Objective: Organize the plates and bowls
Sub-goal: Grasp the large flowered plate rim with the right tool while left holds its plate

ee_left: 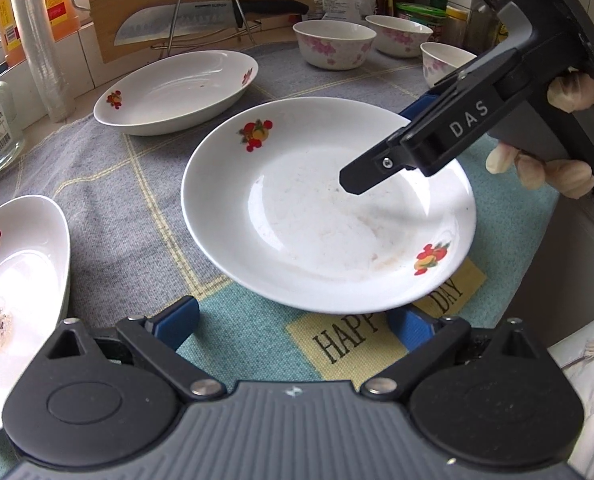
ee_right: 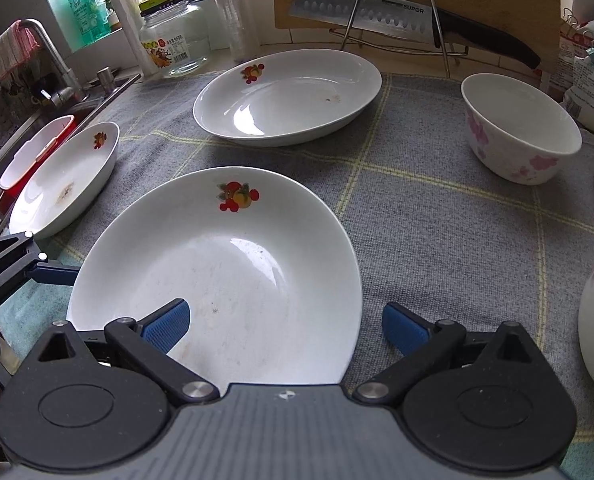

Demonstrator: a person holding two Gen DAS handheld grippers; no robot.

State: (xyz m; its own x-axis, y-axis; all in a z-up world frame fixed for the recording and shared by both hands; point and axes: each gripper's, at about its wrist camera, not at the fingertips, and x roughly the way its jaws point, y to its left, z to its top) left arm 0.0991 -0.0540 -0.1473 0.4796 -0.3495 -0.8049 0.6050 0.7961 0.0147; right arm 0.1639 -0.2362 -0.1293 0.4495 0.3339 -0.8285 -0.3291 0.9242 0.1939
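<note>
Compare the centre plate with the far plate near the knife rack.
The centre plate sits between the right gripper fingers and looks smeared across its well; the far plate lies untouched with only one small stain. The centre plate looks round, the far plate more oval. Both are white with fruit decals.

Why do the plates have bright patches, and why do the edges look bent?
Left view: window light glares off the middle plate, and the right gripper throws a soft shadow on it. Right view: the far plate shows the same glare; the fisheye lens curves the cloth lines.
</note>
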